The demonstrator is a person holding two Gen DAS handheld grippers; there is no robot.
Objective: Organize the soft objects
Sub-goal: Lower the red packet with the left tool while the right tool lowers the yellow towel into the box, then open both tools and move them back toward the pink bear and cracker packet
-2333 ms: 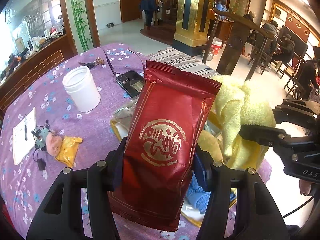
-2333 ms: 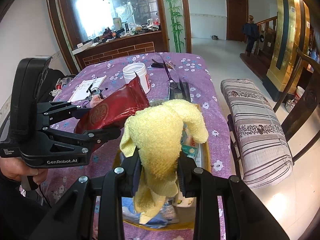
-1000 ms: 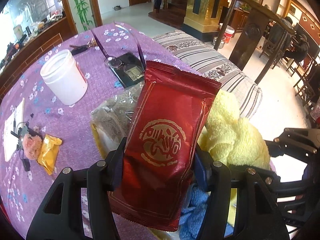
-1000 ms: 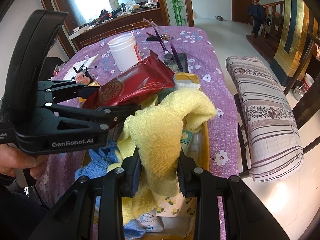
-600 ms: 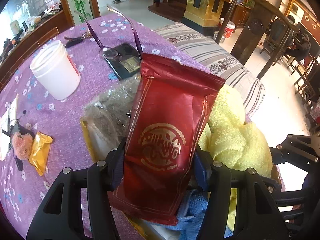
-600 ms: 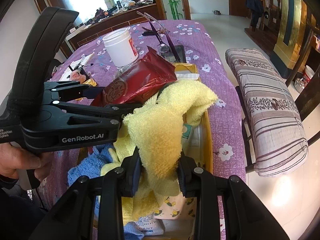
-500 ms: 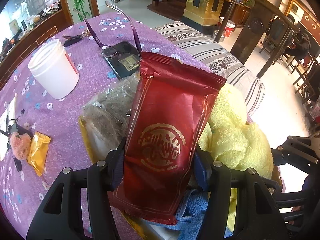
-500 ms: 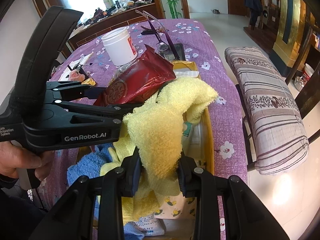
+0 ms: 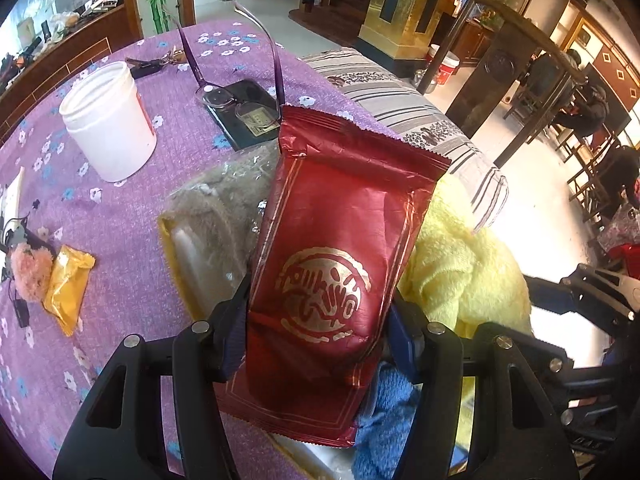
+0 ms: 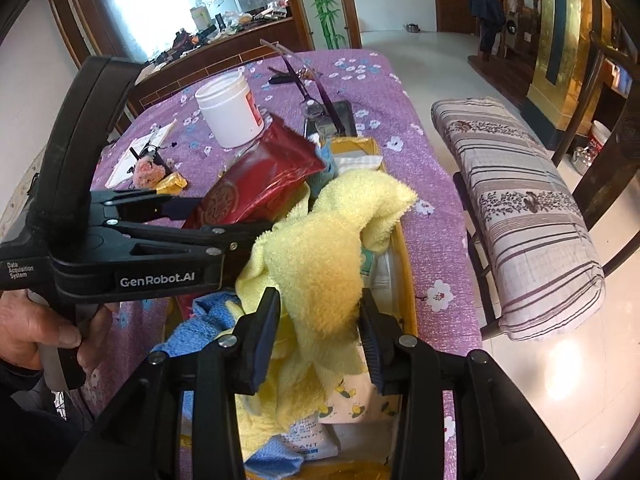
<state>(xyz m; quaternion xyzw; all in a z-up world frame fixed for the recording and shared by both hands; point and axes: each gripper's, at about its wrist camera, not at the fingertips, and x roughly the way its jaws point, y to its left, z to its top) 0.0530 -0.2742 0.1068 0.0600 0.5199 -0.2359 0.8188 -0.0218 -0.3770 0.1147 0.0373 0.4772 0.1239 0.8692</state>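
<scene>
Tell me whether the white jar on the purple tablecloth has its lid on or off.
Off. The white jar stands upright with its mouth open and no lid on it; whether anything is inside cannot be told.

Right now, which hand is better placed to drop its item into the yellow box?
Right. The right gripper is opening around the fluffy yellow towel, already over the yellow box; the left gripper grips the red foil packet.

blue cloth (image 10: 192, 326) mostly buried, box (image 10: 404, 264) half hidden
</scene>
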